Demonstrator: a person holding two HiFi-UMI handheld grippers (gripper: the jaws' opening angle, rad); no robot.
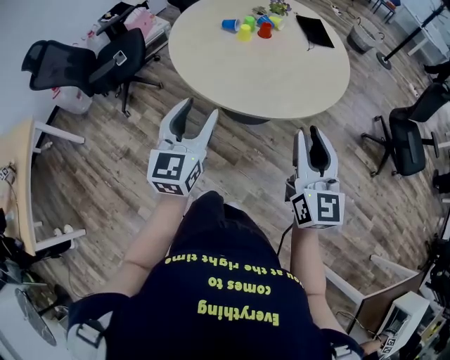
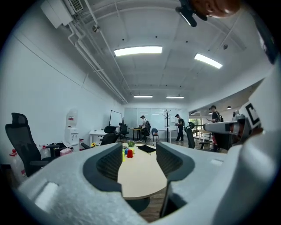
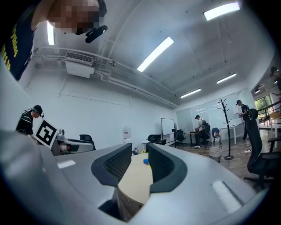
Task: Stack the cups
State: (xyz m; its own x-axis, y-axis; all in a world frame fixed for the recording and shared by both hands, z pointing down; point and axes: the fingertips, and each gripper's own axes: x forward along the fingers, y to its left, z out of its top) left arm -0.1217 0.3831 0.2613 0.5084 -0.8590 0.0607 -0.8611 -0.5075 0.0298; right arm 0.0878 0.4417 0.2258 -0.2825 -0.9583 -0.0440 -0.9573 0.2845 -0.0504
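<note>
Several small cups in blue point(image 1: 229, 25), yellow point(image 1: 244, 32), green point(image 1: 249, 21) and red point(image 1: 265, 30) stand clustered at the far side of a round beige table point(image 1: 281, 77). My left gripper point(image 1: 200, 109) is held level over the wooden floor, short of the table's near edge, open and empty. My right gripper point(image 1: 306, 132) is alongside it, its jaws a narrow gap apart with nothing between. In the left gripper view the red cup point(image 2: 130, 154) shows far off between the jaws of the left gripper point(image 2: 139, 165). A blue cup point(image 3: 145, 161) shows between the right gripper's point(image 3: 138, 165) jaws.
A black flat notebook point(image 1: 314, 31) and a small plant point(image 1: 280, 7) lie by the cups. Black office chairs stand at the left point(image 1: 91, 63) and right point(image 1: 408, 140). A bin point(image 1: 360, 36) is beyond the table, a desk point(image 1: 21, 176) at far left. People stand at the room's far end.
</note>
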